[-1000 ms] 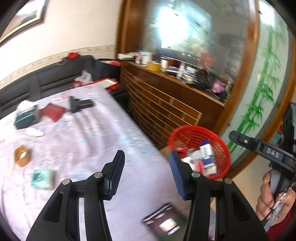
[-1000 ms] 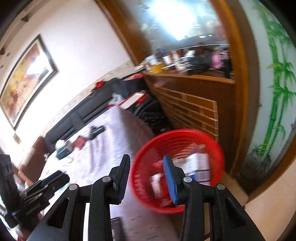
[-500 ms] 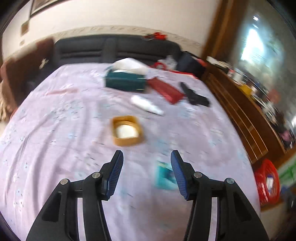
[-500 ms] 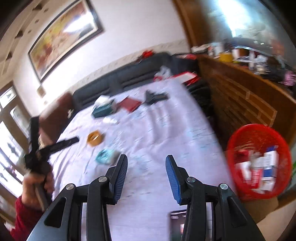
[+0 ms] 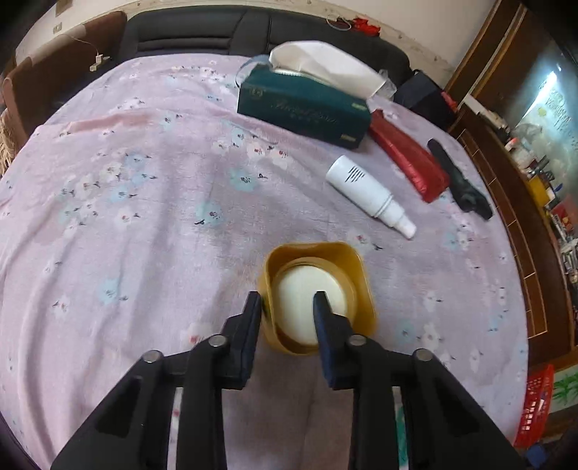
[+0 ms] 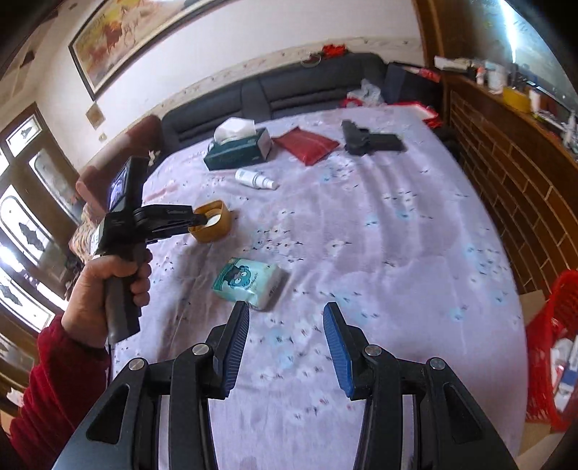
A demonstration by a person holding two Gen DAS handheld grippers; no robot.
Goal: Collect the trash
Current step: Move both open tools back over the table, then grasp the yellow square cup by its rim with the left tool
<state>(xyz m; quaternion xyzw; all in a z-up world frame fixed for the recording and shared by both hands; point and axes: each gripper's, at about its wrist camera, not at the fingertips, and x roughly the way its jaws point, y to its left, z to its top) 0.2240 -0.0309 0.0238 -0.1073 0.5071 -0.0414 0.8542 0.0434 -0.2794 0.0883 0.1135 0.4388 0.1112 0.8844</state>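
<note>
Left wrist view: the bed [image 5: 144,188] is looked down on from just above, along the left gripper [image 5: 287,302], toward the black headboard [image 5: 202,32]. It is very near the gold container [image 5: 318,296].
Right wrist view: the bed [image 6: 397,235] is seen from higher and farther back, near its foot, along the right gripper [image 6: 286,318], toward the headboard [image 6: 289,86] and the wall painting [image 6: 119,36].
Shared by both: the gold container [image 6: 213,222], the green tissue box [image 5: 303,105] [image 6: 238,152], the white bottle [image 5: 368,193] [image 6: 256,179] and the red pouch [image 5: 408,159] [image 6: 307,142].
Seen from the right view only: the left gripper [image 6: 200,218], held out at the left.
</note>
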